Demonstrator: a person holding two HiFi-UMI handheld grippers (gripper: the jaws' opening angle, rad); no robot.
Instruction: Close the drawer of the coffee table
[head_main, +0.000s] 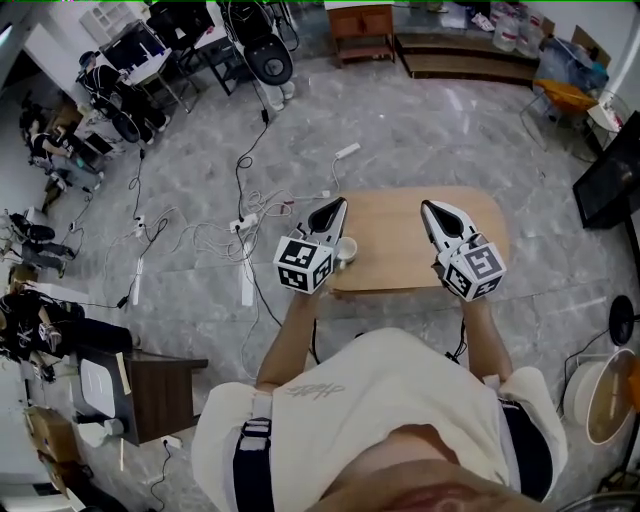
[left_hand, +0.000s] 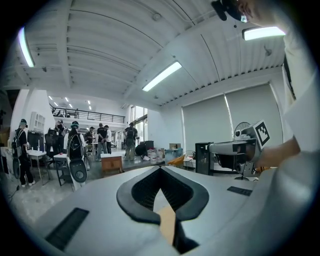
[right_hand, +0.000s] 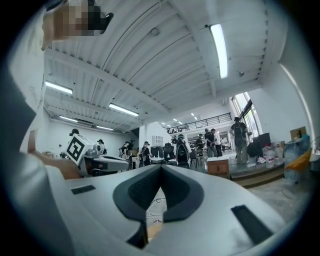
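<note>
The light wooden coffee table (head_main: 400, 245) stands in front of me on the grey floor; its drawer is hidden from view. A small white cup (head_main: 346, 250) sits near its left edge. My left gripper (head_main: 339, 204) hovers over the table's left part, jaws shut with nothing in them. My right gripper (head_main: 429, 207) hovers over the right part, also shut and empty. In the left gripper view the left gripper (left_hand: 160, 169) has its tips touching, and a strip of table (left_hand: 167, 222) shows below. The right gripper (right_hand: 161, 166) shows the same in its own view.
Cables and power strips (head_main: 230, 225) sprawl on the floor left of the table. A dark side cabinet (head_main: 150, 390) stands near left, a white bucket (head_main: 600, 395) near right. A black screen (head_main: 610, 175) is at right. A wooden bench (head_main: 362, 25) and people are farther off.
</note>
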